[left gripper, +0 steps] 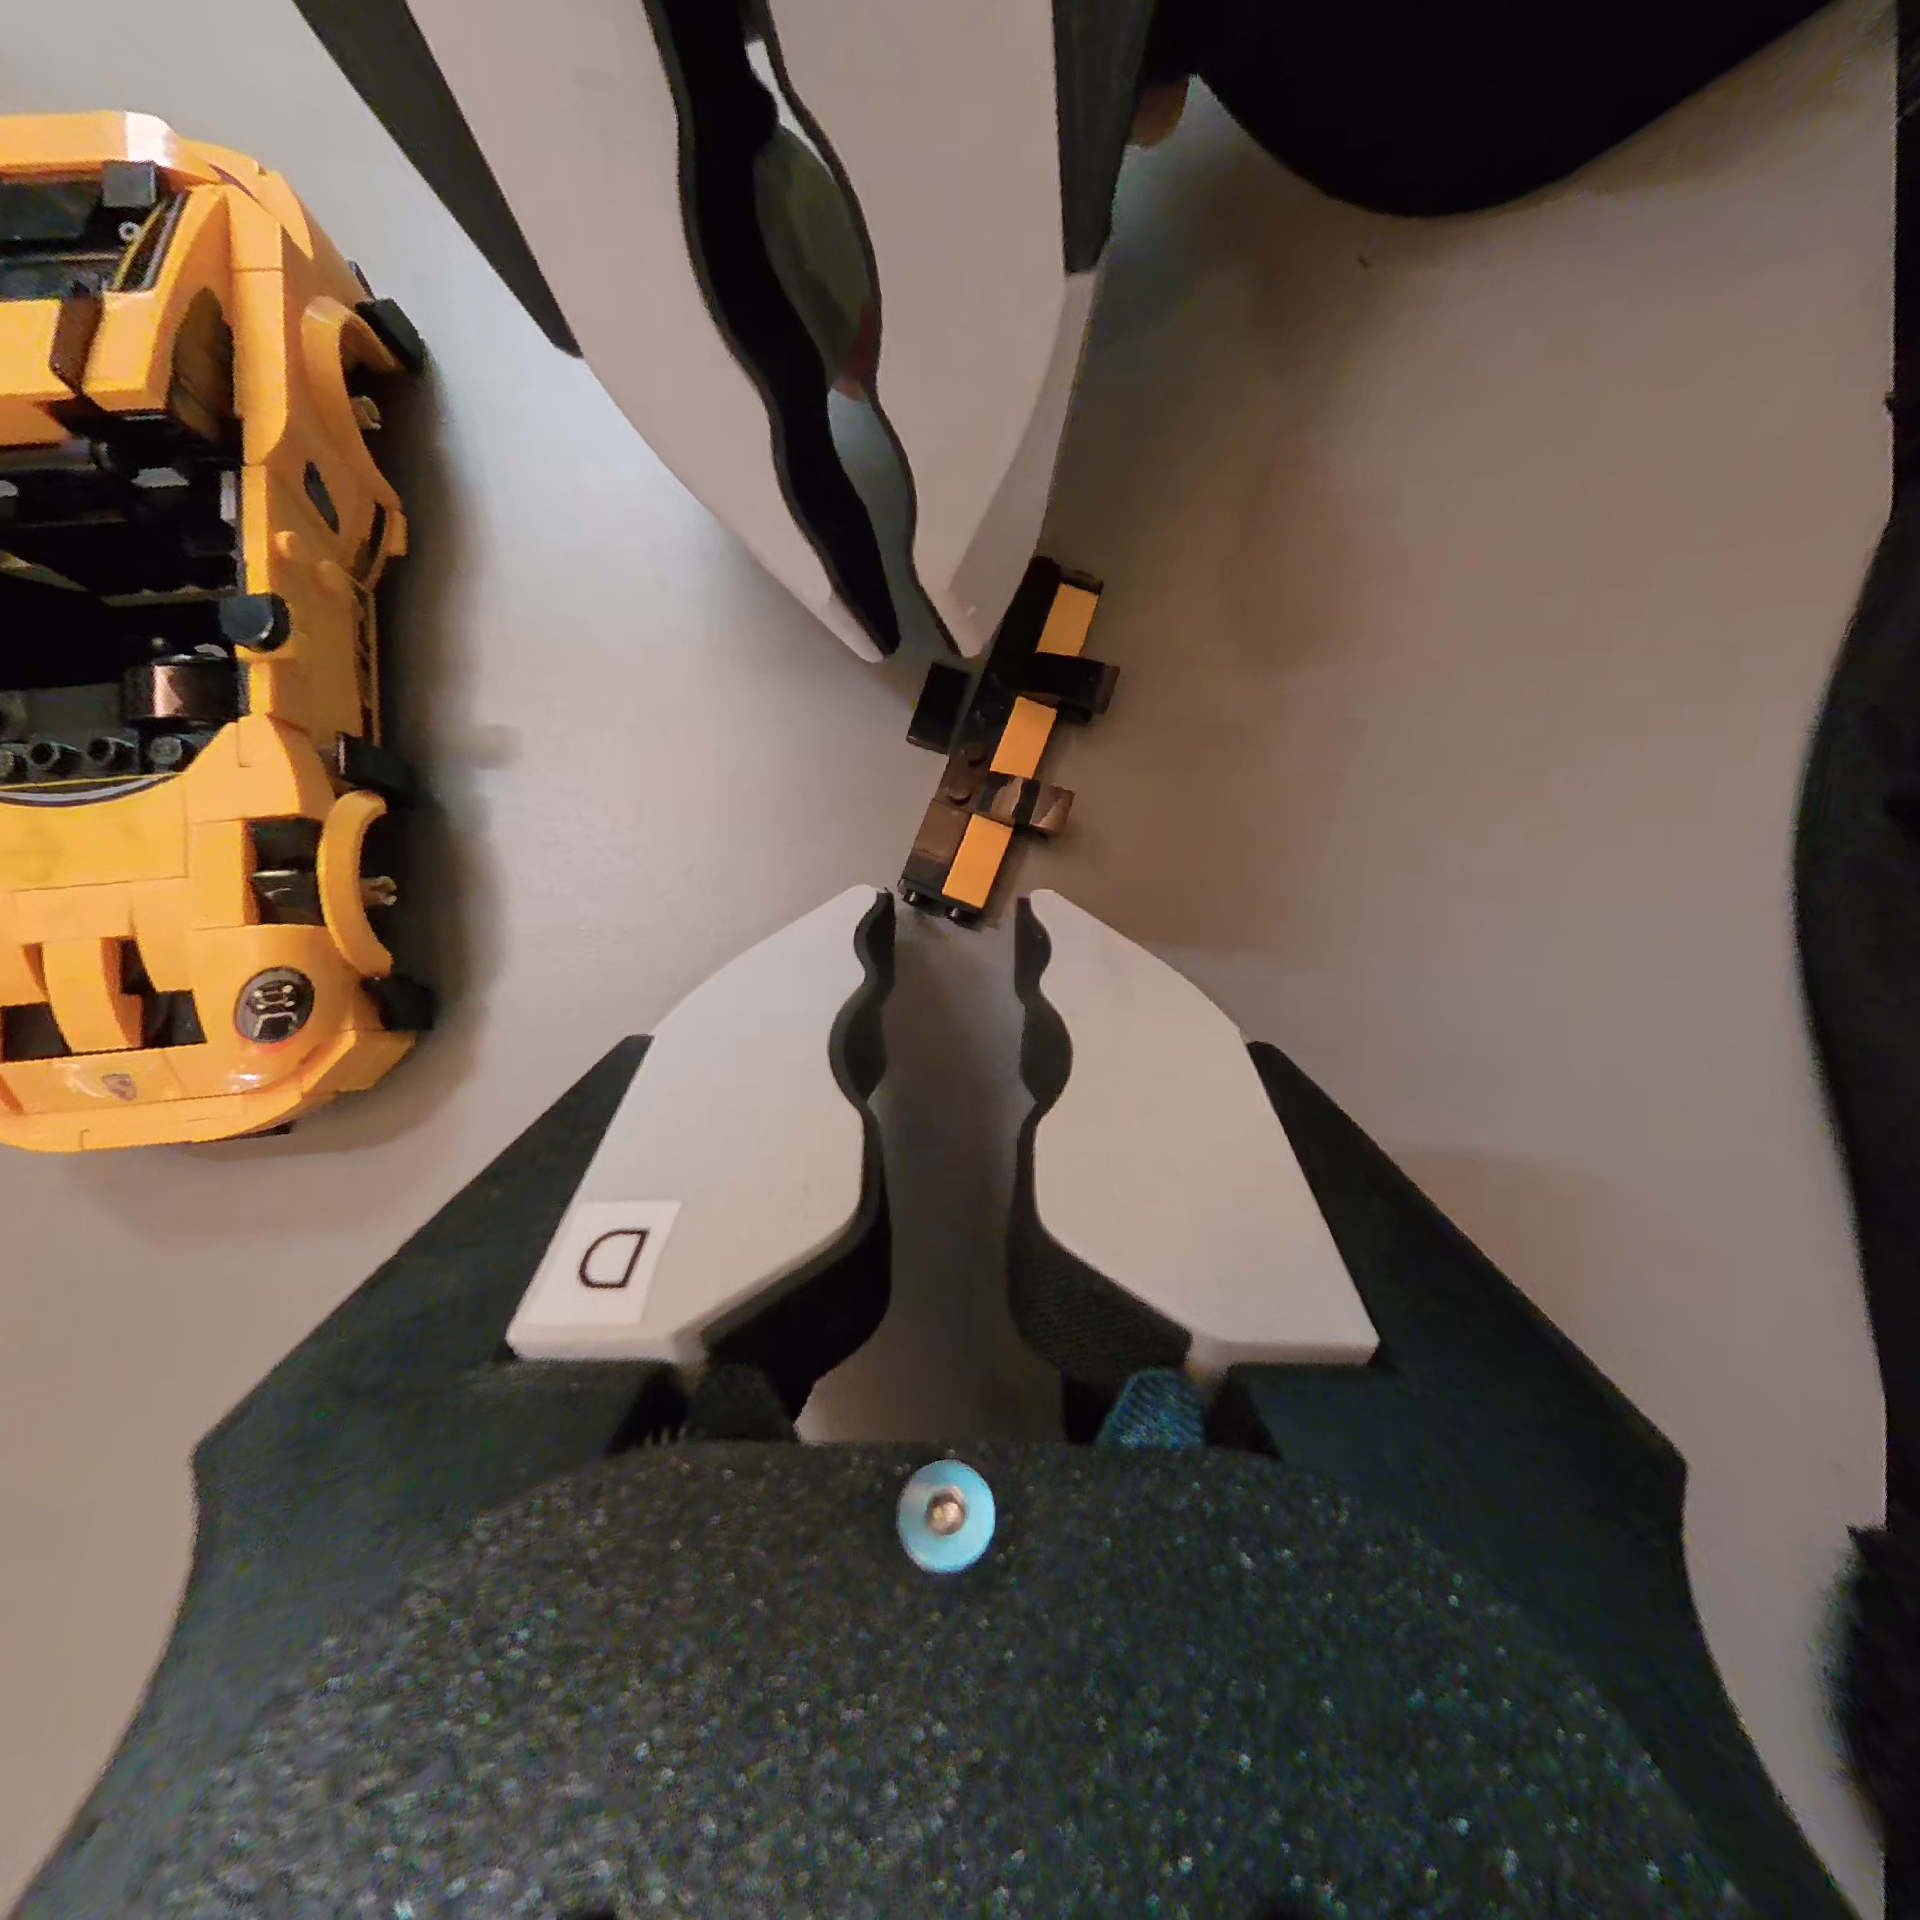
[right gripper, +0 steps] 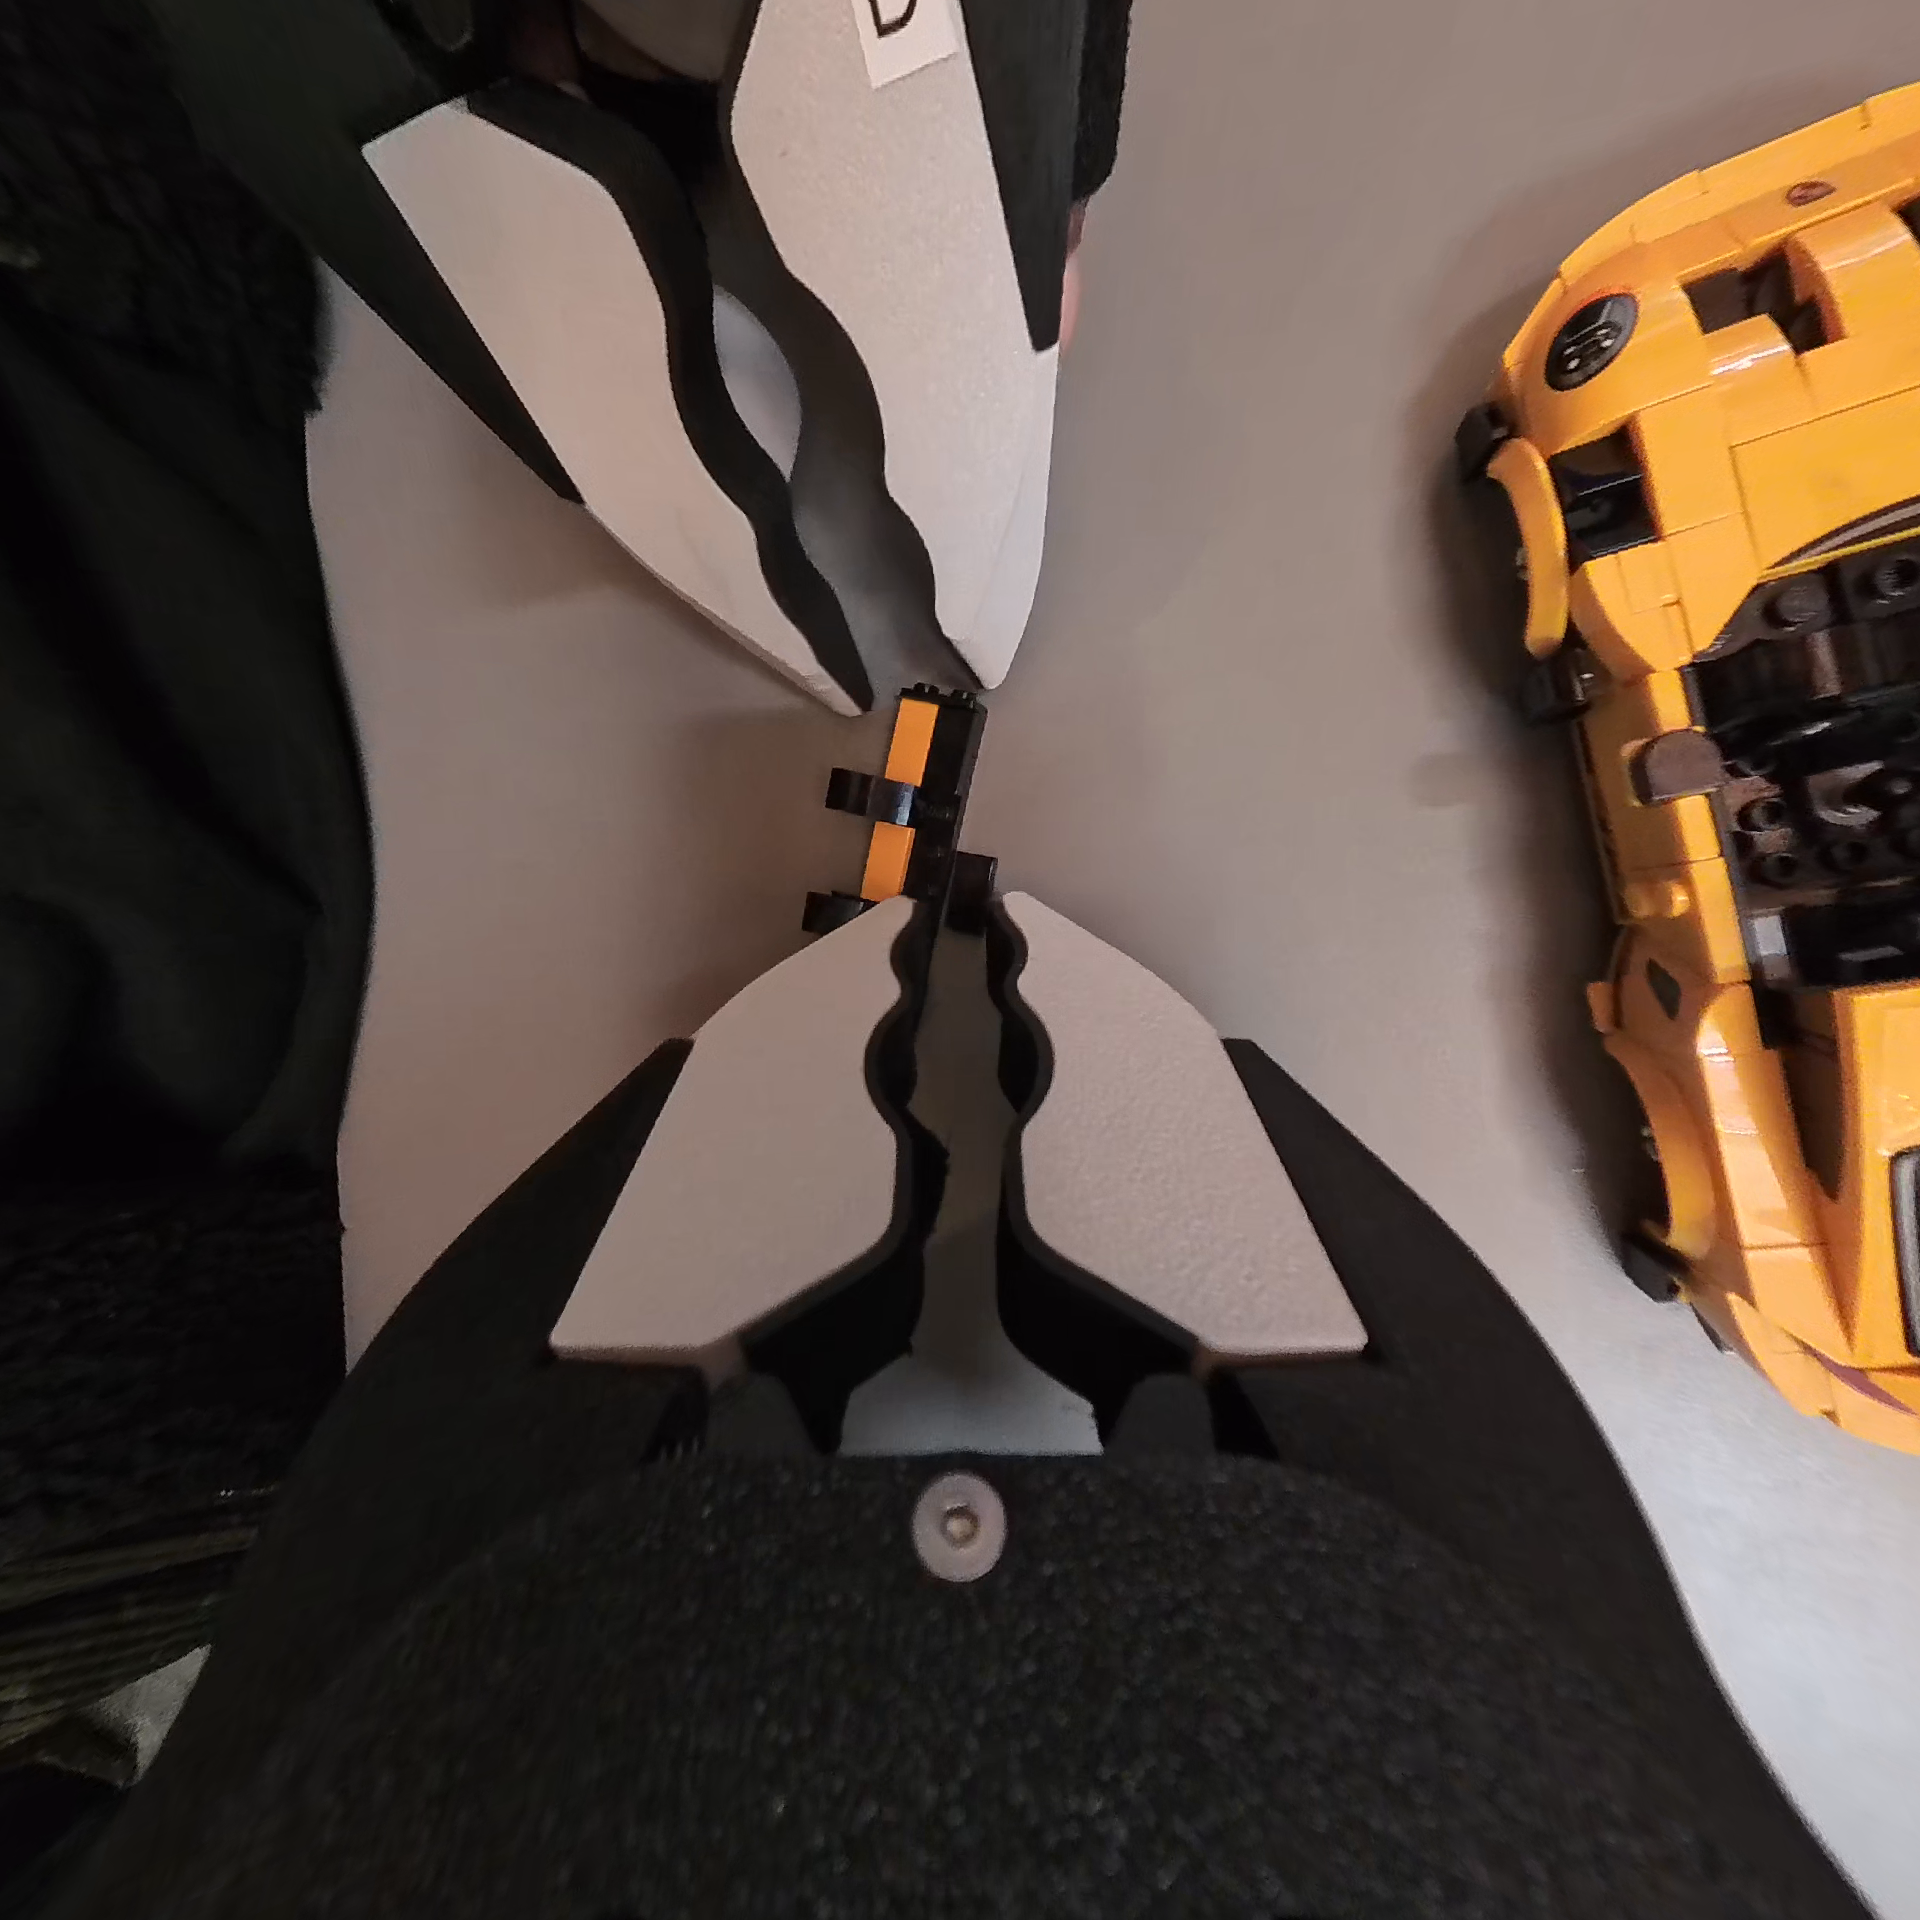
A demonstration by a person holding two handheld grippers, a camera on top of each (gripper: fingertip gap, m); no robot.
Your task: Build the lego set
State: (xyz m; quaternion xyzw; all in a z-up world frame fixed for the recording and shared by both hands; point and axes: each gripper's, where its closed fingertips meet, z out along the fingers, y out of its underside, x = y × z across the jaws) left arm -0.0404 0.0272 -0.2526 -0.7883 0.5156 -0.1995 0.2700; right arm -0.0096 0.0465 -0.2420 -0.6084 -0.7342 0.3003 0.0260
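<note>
your right hand-held gripper (right gripper: 951, 914) is closed on the near end of a slim black and orange lego strip (right gripper: 925, 805), held over the pale grey surface (right gripper: 1226, 727). opposite you, the left hand-held gripper (right gripper: 920, 696) meets the strip's far end, jaws slightly apart. the yellow lego car (right gripper: 1725, 727) lies well apart on the right.

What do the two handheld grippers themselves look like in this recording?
Both match: the left gripper and right gripper have pale grey, curved fingers lined with wavy black pads, on textured black bodies with a round screw washer. One left finger carries a white lettered sticker.
</note>
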